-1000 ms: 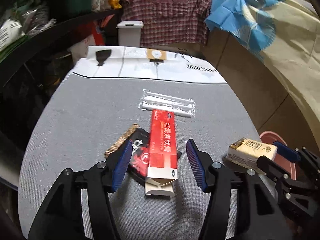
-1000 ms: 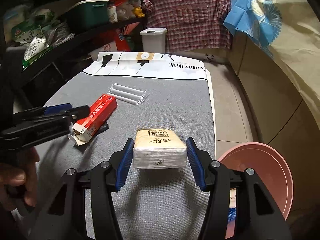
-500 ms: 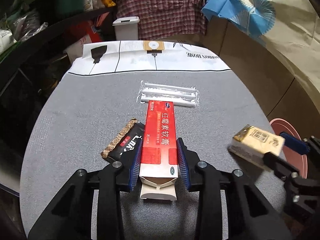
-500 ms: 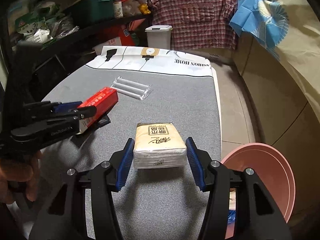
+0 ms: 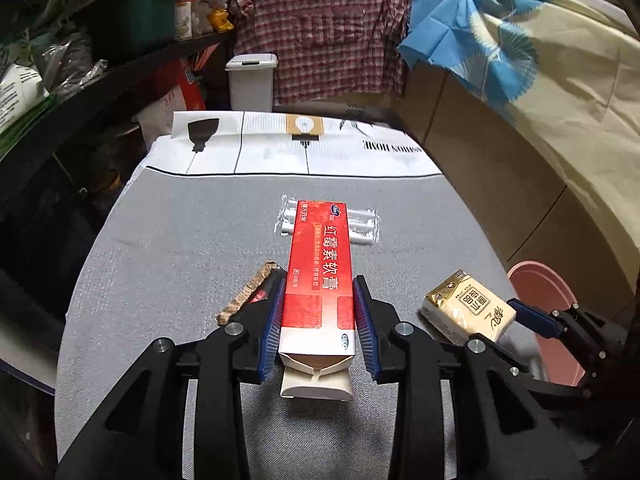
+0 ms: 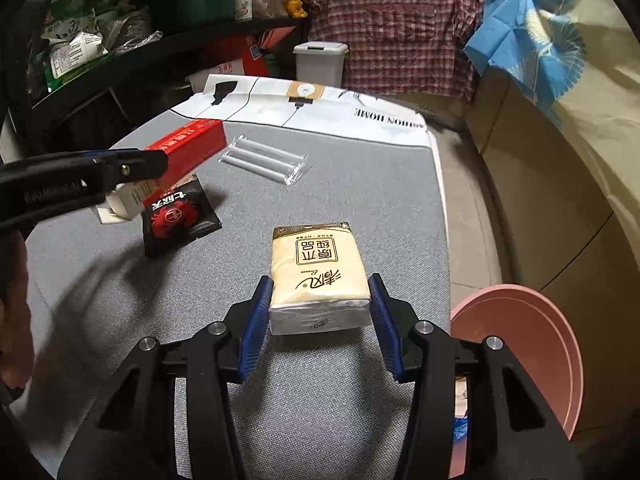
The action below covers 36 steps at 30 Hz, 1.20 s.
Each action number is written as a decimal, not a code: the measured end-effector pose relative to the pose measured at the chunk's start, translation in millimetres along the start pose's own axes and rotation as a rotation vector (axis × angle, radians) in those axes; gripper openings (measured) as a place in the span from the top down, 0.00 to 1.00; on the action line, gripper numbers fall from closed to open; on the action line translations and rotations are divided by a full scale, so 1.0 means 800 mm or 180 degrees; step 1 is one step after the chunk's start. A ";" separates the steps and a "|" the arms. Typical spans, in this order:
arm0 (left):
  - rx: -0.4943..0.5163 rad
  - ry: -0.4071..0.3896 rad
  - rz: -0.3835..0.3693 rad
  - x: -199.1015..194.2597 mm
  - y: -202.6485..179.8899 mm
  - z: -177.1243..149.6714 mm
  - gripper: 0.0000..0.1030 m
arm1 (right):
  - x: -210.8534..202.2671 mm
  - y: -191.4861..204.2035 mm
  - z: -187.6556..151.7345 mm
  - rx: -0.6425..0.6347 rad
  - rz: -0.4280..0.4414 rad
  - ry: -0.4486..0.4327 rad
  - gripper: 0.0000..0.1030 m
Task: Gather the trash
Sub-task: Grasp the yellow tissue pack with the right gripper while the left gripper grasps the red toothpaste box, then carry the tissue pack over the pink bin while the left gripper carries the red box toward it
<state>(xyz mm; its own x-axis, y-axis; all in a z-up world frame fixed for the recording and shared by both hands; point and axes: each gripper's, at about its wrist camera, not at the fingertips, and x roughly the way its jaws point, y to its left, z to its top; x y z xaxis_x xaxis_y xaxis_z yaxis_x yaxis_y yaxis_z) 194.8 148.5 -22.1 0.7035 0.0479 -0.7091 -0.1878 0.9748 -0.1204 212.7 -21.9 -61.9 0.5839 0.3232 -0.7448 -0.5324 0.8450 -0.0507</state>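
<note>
Closing on the red box (image 5: 320,276), the left tool (image 5: 319,330) now lifts it off the worktop (image 5: 160,264) — the right tool (image 6: 320,312) grips the tissue pack (image 6: 318,272), both ready for the pink bin (image 6: 532,344).

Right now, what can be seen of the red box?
The red box is a long, narrow carton, cardboard by its look, red on top with white Chinese print and a white band at the near end. That end is open, its pale flaps hanging out. The left gripper is shut on its sides near the open end. In the right wrist view it is lifted clear of the grey table, far end tilted up, above a black sachet. Nothing else touches it.
</note>
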 end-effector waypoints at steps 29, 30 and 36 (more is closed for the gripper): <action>-0.0095 -0.0283 -0.0116 -0.112 -0.010 -0.029 0.67 | -0.160 -0.042 0.000 0.0449 -0.0131 -0.0718 0.53; -0.0080 -0.0285 -0.0124 -0.114 -0.012 -0.031 0.67 | -0.167 -0.044 -0.001 0.0440 -0.0143 -0.0735 0.53; 0.0052 -0.0272 -0.0209 -0.117 -0.029 -0.038 0.67 | -0.194 -0.061 -0.009 0.0408 -0.0241 -0.0806 0.53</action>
<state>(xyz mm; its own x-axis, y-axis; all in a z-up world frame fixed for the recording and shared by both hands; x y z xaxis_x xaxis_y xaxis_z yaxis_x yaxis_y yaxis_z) 112.9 114.4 25.9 0.7699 0.0017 -0.6382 -0.1287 0.9799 -0.1527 143.8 -115.9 51.5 0.7619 0.3396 -0.5515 -0.4092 0.9125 -0.0033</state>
